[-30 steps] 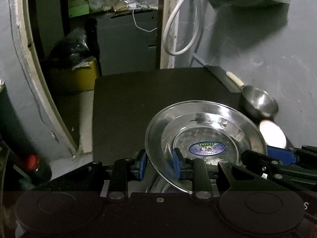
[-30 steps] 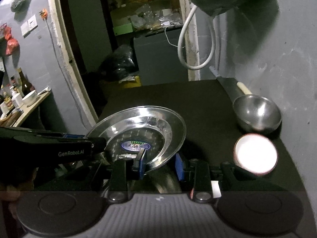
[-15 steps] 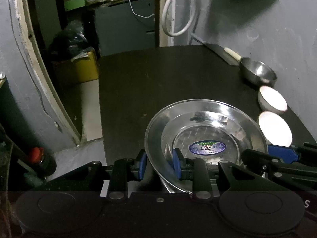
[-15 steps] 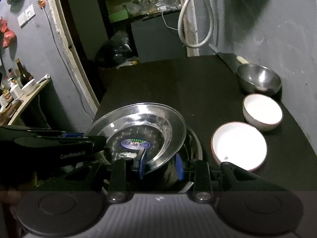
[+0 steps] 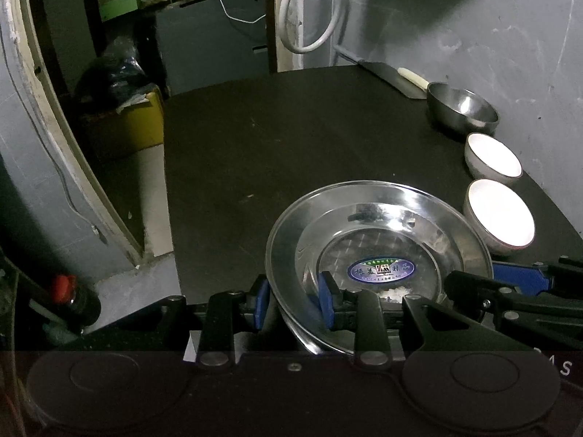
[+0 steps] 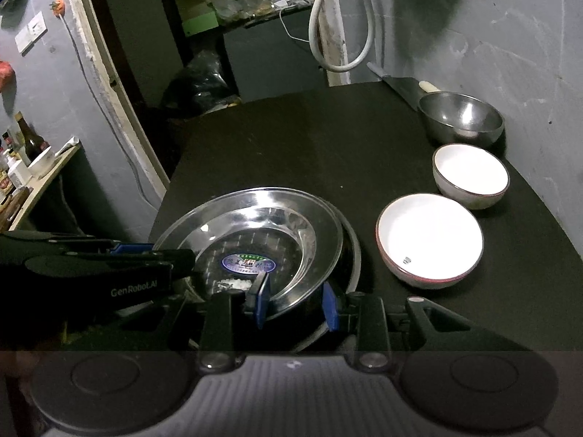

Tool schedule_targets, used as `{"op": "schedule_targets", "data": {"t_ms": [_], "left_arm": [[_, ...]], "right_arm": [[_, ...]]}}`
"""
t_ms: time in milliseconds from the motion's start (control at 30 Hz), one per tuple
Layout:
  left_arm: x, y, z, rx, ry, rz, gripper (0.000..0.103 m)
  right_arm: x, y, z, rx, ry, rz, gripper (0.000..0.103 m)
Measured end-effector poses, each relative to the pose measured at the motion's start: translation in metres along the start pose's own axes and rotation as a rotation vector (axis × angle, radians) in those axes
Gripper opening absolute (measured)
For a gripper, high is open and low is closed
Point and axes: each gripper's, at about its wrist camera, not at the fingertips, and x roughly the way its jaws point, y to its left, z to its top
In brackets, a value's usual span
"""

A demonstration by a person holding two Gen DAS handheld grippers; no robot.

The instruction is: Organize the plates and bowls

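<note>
A shiny steel plate (image 5: 379,233) (image 6: 255,233) with a blue oval sticker sits at the near edge of the dark table (image 5: 291,138), on top of a second steel plate (image 6: 351,255). My left gripper (image 5: 293,296) has its blue pads on either side of the plate's left rim. My right gripper (image 6: 293,302) straddles the plate's near right rim with its pads apart. Two white bowls (image 6: 430,240) (image 6: 470,176) and a steel bowl (image 6: 461,120) stand in a row along the right wall.
A cleaver (image 6: 400,85) with a pale handle lies behind the steel bowl. A white hose (image 6: 339,36) hangs at the back wall. A doorway and a yellow bin (image 5: 142,120) are to the left, beyond the table edge.
Both grippers and the steel plate have come back toward the near table edge and lower. The two white bowls have come into view. The plate now rests on the second plate.
</note>
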Motion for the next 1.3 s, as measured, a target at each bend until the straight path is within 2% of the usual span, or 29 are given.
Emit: {"op": "schedule_targets", "data": {"t_ms": [733,967,1300], "left_arm": [[0.0085,-0.0057,-0.0031,0.003,0.012,0.019,0.035],[0.0098,-0.0070,-0.0038,0.000,0.019,0.015,0.037],[0.0083,-0.0073,-0.0061,-0.012,0.025,0.002,0.038]], "right_arm": [[0.0043,0.0028,-0.0036,-0.010,0.015,-0.013,0.035],[0.0040,0.0055,-0.0040,-0.024,0.016,-0.016,0.042],[0.0015,0.0098,-0.0032,-0.044,0.025,-0.037,0.044]]}}
